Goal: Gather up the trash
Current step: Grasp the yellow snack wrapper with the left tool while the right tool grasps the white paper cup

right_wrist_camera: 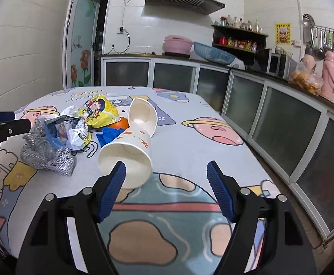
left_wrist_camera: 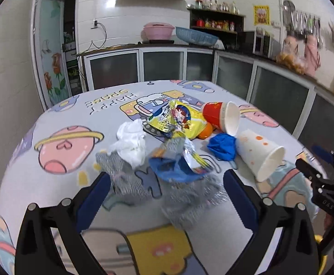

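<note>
Litter heaped mid-table (left_wrist_camera: 59,197) on a cartoon space-print cloth, in a tiled kitchen.

Left gripper (left_wrist_camera: 167,183) wide open, nothing between its blue pads, poised over the near edge of the heap just short of a crumpled silver wrapper (left_wrist_camera: 189,197). A second piece of silver wrapper (left_wrist_camera: 121,176) just left of it.

Above these, a torn blue snack packet (left_wrist_camera: 178,165) lying on the silver; a wad of white tissue (left_wrist_camera: 132,144) to its left; a yellow snack bag (left_wrist_camera: 178,119) behind. An orange ball-like object (left_wrist_camera: 205,130), too hidden to identify, tucked under the yellow bag. A crumpled blue scrap (left_wrist_camera: 221,146) between the packet and the cups.

Two paper cups tipped on their sides: a red one (left_wrist_camera: 221,116) farther back, mouth toward the right; a white one with orange dots (left_wrist_camera: 258,153) nearer, mouth toward the table's near right corner.

Right gripper (right_wrist_camera: 165,183) also open and empty, aimed past the right of the white cup (right_wrist_camera: 125,158), left pad overlapping the cup's rim in view; contact impossible to judge. Same gripper visible at the right edge of the left camera's view (left_wrist_camera: 322,178).

Behind the table, glass-fronted cabinets (right_wrist_camera: 173,75) under a dark counter, a pink basin (right_wrist_camera: 178,43) and a range hood (right_wrist_camera: 183,0).
</note>
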`<state>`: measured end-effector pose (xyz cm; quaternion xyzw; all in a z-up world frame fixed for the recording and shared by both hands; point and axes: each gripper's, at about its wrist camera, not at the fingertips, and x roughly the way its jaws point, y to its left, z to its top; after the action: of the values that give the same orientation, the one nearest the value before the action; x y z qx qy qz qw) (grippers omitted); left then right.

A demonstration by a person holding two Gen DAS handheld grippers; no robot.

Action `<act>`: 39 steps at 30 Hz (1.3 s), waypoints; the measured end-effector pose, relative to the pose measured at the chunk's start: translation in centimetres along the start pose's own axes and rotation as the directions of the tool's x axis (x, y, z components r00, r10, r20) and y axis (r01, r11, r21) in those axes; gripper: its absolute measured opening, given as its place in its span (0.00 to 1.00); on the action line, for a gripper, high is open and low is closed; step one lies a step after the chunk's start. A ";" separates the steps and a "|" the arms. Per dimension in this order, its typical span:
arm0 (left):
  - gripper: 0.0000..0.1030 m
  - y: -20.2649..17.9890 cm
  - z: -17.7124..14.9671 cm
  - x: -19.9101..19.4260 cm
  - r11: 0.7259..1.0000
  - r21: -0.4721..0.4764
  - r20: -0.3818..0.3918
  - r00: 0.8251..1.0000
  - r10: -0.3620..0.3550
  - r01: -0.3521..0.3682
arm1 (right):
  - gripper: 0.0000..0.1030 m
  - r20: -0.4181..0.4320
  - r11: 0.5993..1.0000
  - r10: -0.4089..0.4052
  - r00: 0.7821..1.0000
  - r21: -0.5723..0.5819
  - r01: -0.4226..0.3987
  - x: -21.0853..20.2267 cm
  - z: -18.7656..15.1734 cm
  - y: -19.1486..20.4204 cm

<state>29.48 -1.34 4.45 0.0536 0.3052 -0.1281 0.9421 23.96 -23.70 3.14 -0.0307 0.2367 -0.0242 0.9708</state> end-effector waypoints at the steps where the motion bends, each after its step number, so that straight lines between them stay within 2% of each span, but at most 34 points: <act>1: 0.92 -0.1 0.3 0.6 1.000 0.014 -0.017 1.000 0.014 -0.014 | 0.68 -0.008 1.000 0.009 1.000 0.004 -0.009 0.5 0.1 -0.1; 5: 0.92 -0.1 1.4 2.6 0.999 0.027 -0.079 0.997 -0.018 0.020 | 0.68 -0.032 0.999 0.046 0.998 0.022 -0.046 2.1 0.6 -0.3; 11: 0.92 -0.1 3.0 6.2 0.996 0.038 -0.182 0.981 -0.073 0.082 | 0.69 -0.059 0.997 0.076 0.995 0.025 -0.075 4.0 0.9 -0.2; 13: 0.92 0.2 3.3 7.2 0.996 0.026 -0.204 0.976 -0.074 0.081 | 0.69 -0.068 0.997 0.076 0.995 0.023 -0.075 4.6 1.1 -0.2; 17: 0.92 0.4 3.9 9.2 0.991 -0.032 -0.248 0.959 -0.135 0.132 | 0.68 -0.093 0.996 0.090 0.992 0.004 -0.090 5.7 1.1 0.2; 19: 0.91 0.3 4.1 9.7 0.992 -0.033 -0.253 0.960 -0.124 0.120 | 0.65 -0.099 0.995 0.095 0.991 -0.011 -0.097 6.0 1.1 0.5; 20: 0.83 0.3 4.1 10.0 0.994 -0.033 -0.254 0.961 -0.113 0.108 | 0.59 -0.104 0.995 0.093 0.990 -0.022 -0.096 6.2 1.1 0.8; 21: 0.66 0.3 4.1 10.1 0.994 -0.037 -0.253 0.961 -0.111 0.105 | 0.54 -0.109 0.995 0.090 0.990 -0.029 -0.093 6.3 1.1 0.8; 22: 0.55 0.3 4.1 10.1 0.994 -0.039 -0.259 0.959 -0.113 0.107 | 0.40 -0.115 0.996 0.082 0.990 -0.037 -0.087 6.5 1.2 1.0; 23: 0.35 0.3 4.1 10.3 0.993 -0.041 -0.270 0.956 -0.119 0.112 | 0.26 -0.127 0.996 0.071 0.989 -0.043 -0.077 6.7 1.1 1.1; 24: 0.32 0.2 4.0 10.3 0.992 -0.043 -0.271 0.954 -0.128 0.120 | 0.22 -0.139 0.996 0.070 0.988 -0.042 -0.076 6.9 1.2 1.1; 25: 0.31 0.1 4.0 10.3 0.992 -0.034 -0.269 0.955 -0.126 0.121 | 0.10 -0.154 0.996 0.072 0.986 -0.036 -0.078 7.1 1.1 1.1; 26: 0.29 -0.2 3.9 10.2 0.994 -0.007 -0.262 0.959 -0.109 0.111 | 0.05 -0.158 0.997 0.071 0.985 -0.032 -0.077 7.2 1.1 1.0; 29: 0.25 -0.2 3.7 10.0 0.995 0.000 -0.247 0.964 -0.101 0.104 | 0.02 -0.150 0.997 0.066 0.987 -0.025 -0.071 7.1 1.0 1.1; 32: 0.24 0.6 3.9 9.6 0.988 -0.057 -0.232 0.961 -0.151 0.141 | 0.02 -0.117 0.999 0.050 0.992 -0.014 -0.052 6.4 1.1 1.1; 39: 0.24 0.9 4.7 6.3 0.988 -0.062 -0.155 0.976 -0.153 0.145 | 0.02 -0.048 0.999 0.039 0.998 -0.014 -0.039 3.7 1.8 0.8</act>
<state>37.28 -2.67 4.58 0.0170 0.3857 -0.1859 0.9035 28.11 -23.02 2.92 -0.0326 0.2607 -0.0043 0.9649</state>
